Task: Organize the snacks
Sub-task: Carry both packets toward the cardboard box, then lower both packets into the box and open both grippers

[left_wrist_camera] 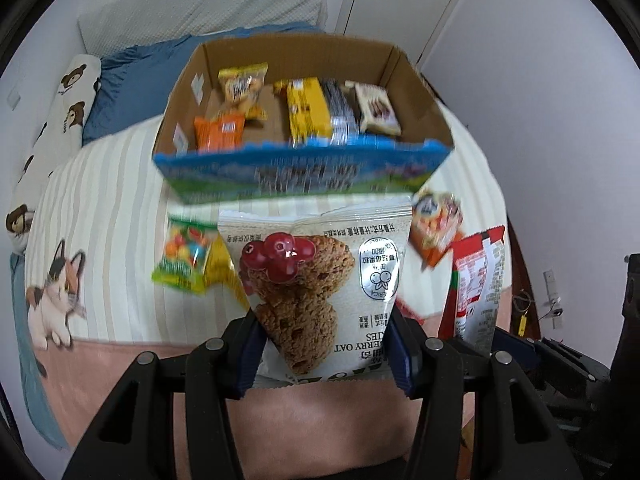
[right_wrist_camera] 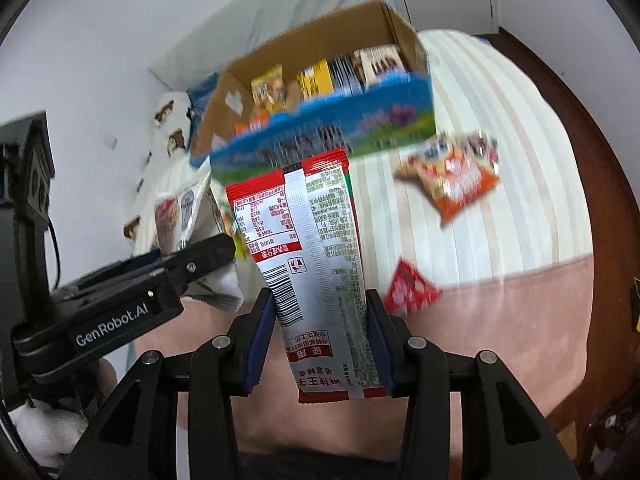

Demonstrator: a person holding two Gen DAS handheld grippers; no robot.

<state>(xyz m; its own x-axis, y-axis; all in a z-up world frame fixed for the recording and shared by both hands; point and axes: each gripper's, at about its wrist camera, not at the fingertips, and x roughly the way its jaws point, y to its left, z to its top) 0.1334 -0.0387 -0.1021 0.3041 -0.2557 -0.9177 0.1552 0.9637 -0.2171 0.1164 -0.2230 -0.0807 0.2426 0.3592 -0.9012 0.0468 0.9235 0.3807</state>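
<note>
My left gripper [left_wrist_camera: 323, 354] is shut on a white cranberry oat cookie packet [left_wrist_camera: 316, 284], held up off the bed. My right gripper [right_wrist_camera: 320, 344] is shut on a red and silver snack packet [right_wrist_camera: 312, 256], which also shows at the right of the left wrist view as the red packet [left_wrist_camera: 476, 284]. Beyond both stands an open cardboard box [left_wrist_camera: 304, 168] with a blue printed front, holding several snack packs [left_wrist_camera: 308, 108]. The same box [right_wrist_camera: 320, 136] appears above the red packet. The left gripper [right_wrist_camera: 192, 268] with its cookie packet [right_wrist_camera: 180, 212] is at the left.
Loose on the striped bed cover lie a green candy bag [left_wrist_camera: 186, 260], a yellow packet [left_wrist_camera: 222, 272], an orange snack bag [right_wrist_camera: 452, 180] and a small red packet [right_wrist_camera: 412, 292]. A bear-print pillow [left_wrist_camera: 60, 112] and blue pillow [left_wrist_camera: 132, 80] lie far left. A wooden bed edge [right_wrist_camera: 600, 160] runs on the right.
</note>
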